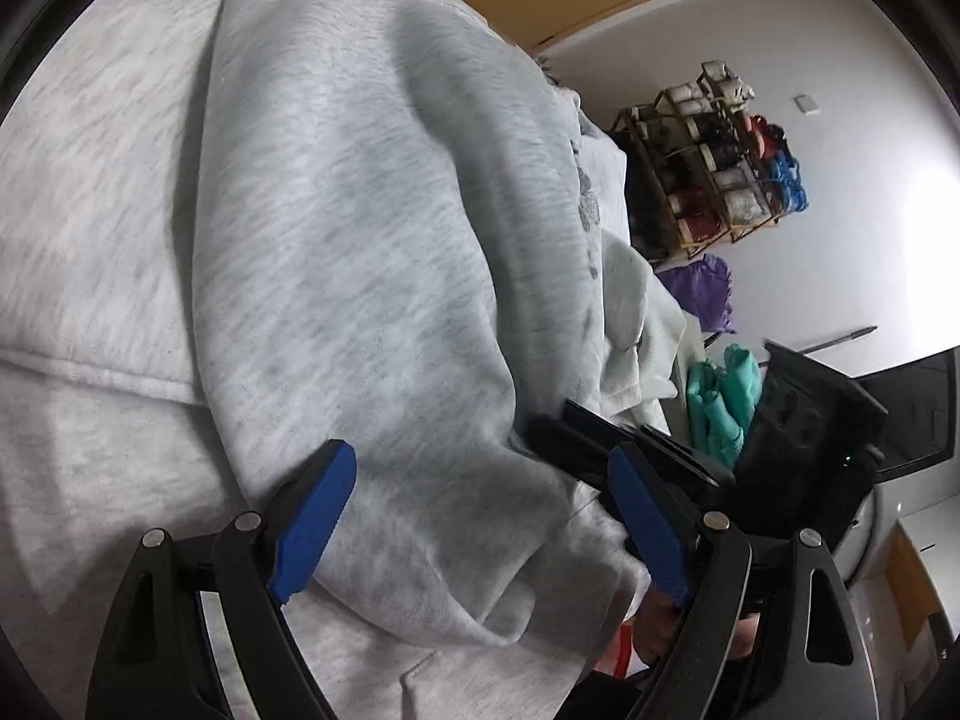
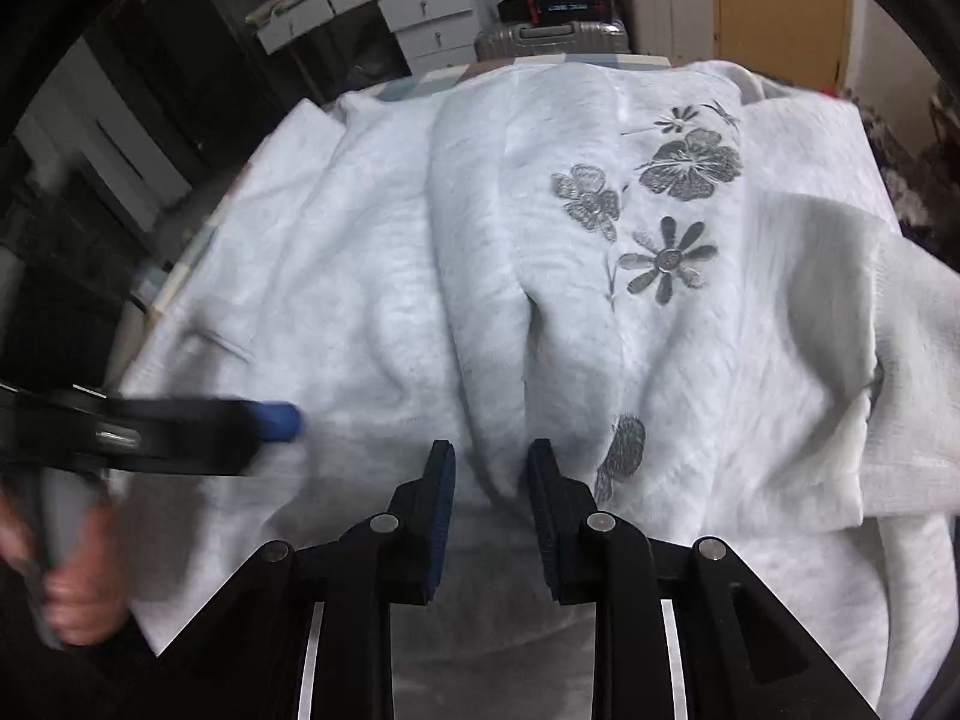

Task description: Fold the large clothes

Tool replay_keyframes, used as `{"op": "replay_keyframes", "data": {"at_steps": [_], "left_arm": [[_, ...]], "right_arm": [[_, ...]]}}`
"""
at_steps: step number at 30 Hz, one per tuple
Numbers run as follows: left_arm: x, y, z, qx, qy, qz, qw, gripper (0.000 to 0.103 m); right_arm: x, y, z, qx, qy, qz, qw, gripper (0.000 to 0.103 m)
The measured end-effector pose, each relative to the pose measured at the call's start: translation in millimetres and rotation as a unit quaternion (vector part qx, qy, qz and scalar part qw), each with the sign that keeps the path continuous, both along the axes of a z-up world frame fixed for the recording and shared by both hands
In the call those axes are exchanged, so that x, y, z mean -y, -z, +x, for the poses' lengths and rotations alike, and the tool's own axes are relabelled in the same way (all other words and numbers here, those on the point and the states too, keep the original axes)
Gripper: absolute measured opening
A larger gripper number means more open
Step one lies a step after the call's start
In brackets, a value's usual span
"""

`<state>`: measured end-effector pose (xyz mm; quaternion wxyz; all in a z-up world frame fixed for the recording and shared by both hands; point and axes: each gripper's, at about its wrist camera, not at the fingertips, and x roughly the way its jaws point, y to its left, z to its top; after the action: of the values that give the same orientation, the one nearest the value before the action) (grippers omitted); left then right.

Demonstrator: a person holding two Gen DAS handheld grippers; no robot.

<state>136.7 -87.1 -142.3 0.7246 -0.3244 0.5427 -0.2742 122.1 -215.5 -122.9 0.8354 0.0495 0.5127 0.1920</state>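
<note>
A large light grey sweatshirt (image 1: 336,228) with embroidered grey flowers (image 2: 666,210) lies spread and rumpled over the table. My left gripper (image 1: 480,516) hovers open, its blue pads (image 1: 315,525) wide apart over a thick fold of the cloth and not pressing it. It shows blurred at the left of the right wrist view (image 2: 270,420), held by a hand (image 2: 72,588). My right gripper (image 2: 492,480) points down at the sweatshirt. A raised ridge of fabric runs in between its narrowly parted fingers (image 2: 441,492), which do not clamp it. Its black body (image 1: 600,444) rests against the cloth's edge.
A white knit garment (image 2: 840,312) lies at the right, partly under the sweatshirt. Beyond the table stand a wooden rack of shoes (image 1: 708,162), purple cloth (image 1: 702,294) and teal cloth (image 1: 720,402). White drawers (image 2: 420,6) and a suitcase (image 2: 552,39) stand behind the far edge.
</note>
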Motion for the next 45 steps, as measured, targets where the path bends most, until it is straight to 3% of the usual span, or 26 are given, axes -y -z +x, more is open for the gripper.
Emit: {"op": "replay_keyframes", "data": {"at_steps": [3, 8, 11, 13, 15, 16, 18, 20, 22, 24, 25, 26, 28, 30, 34, 37, 39, 40, 42, 44, 45], "left_arm": [[-12, -11, -4, 0.001, -0.016, 0.000, 0.9999, 0.083], [-34, -28, -14, 0.047, -0.055, 0.060, 0.9956, 0.083], [-28, -10, -8, 0.019, -0.041, 0.070, 0.9965, 0.083], [-26, -6, -6, 0.014, -0.042, 0.098, 0.9942, 0.083], [-34, -17, -6, 0.032, -0.050, 0.109, 0.9922, 0.083], [-42, -25, -8, 0.045, -0.055, 0.113, 0.9911, 0.083], [-59, -40, -8, 0.063, -0.066, 0.125, 0.9879, 0.083], [-82, -53, -4, 0.053, -0.100, 0.167, 0.9795, 0.083], [-106, -59, 12, 0.026, -0.120, 0.211, 0.9698, 0.083], [-122, -61, 28, 0.006, -0.147, 0.257, 0.9552, 0.083], [-129, -62, 40, 0.002, -0.155, 0.272, 0.9499, 0.083], [-133, -60, 49, 0.000, -0.154, 0.272, 0.9499, 0.083], [-130, -48, 71, -0.020, -0.138, 0.258, 0.9561, 0.083], [-120, -29, 98, -0.055, -0.120, 0.263, 0.9558, 0.083], [-118, -16, 129, -0.054, -0.120, 0.284, 0.9498, 0.083], [-122, -4, 143, -0.063, -0.110, 0.249, 0.9602, 0.083], [-123, -3, 147, -0.060, -0.101, 0.248, 0.9615, 0.080], [-122, -4, 146, -0.055, -0.093, 0.247, 0.9630, 0.075], [-118, -5, 148, -0.042, -0.071, 0.251, 0.9645, 0.047], [-117, -5, 149, -0.030, -0.055, 0.255, 0.9649, 0.036], [-117, -7, 149, -0.028, -0.053, 0.256, 0.9648, 0.026]], "right_arm": [[31, -22, -12, 0.030, 0.028, -0.005, 0.999, 0.025], [78, -50, 0, 0.068, 0.092, -0.050, 0.992, 0.048], [82, -21, 20, 0.001, 0.111, -0.066, 0.992, 0.056], [77, 13, 30, -0.037, 0.098, -0.110, 0.988, 0.057], [63, 17, 30, 0.000, 0.067, -0.149, 0.987, 0.063], [62, 18, 32, -0.011, 0.061, -0.147, 0.987, 0.069], [68, 10, 36, -0.029, 0.065, -0.114, 0.991, 0.069], [81, -11, 39, -0.038, 0.058, -0.064, 0.996, 0.066], [98, -44, 46, -0.014, 0.055, -0.019, 0.998, 0.065], [115, -69, 58, 0.020, 0.074, -0.019, 0.997, 0.067], [124, -77, 65, 0.033, 0.087, -0.020, 0.995, 0.073], [132, -82, 74, 0.043, 0.103, -0.022, 0.993, 0.079], [149, -78, 100, 0.040, 0.135, -0.013, 0.990, 0.080], [161, -61, 131, 0.012, 0.155, 0.008, 0.988, 0.080], [175, -29, 172, -0.024, 0.172, -0.003, 0.985, 0.080], [176, -13, 186, -0.034, 0.161, -0.008, 0.986, 0.079], [174, -5, 190, -0.043, 0.152, -0.018, 0.987, 0.062], [175, -2, 193, -0.049, 0.146, -0.008, 0.988, 0.047], [173, 0, 189, -0.048, 0.139, 0.008, 0.989, 0.039], [166, 0, 189, -0.044, 0.118, 0.003, 0.992, 0.019], [164, -2, 187, -0.036, 0.114, -0.003, 0.993, 0.016]]}}
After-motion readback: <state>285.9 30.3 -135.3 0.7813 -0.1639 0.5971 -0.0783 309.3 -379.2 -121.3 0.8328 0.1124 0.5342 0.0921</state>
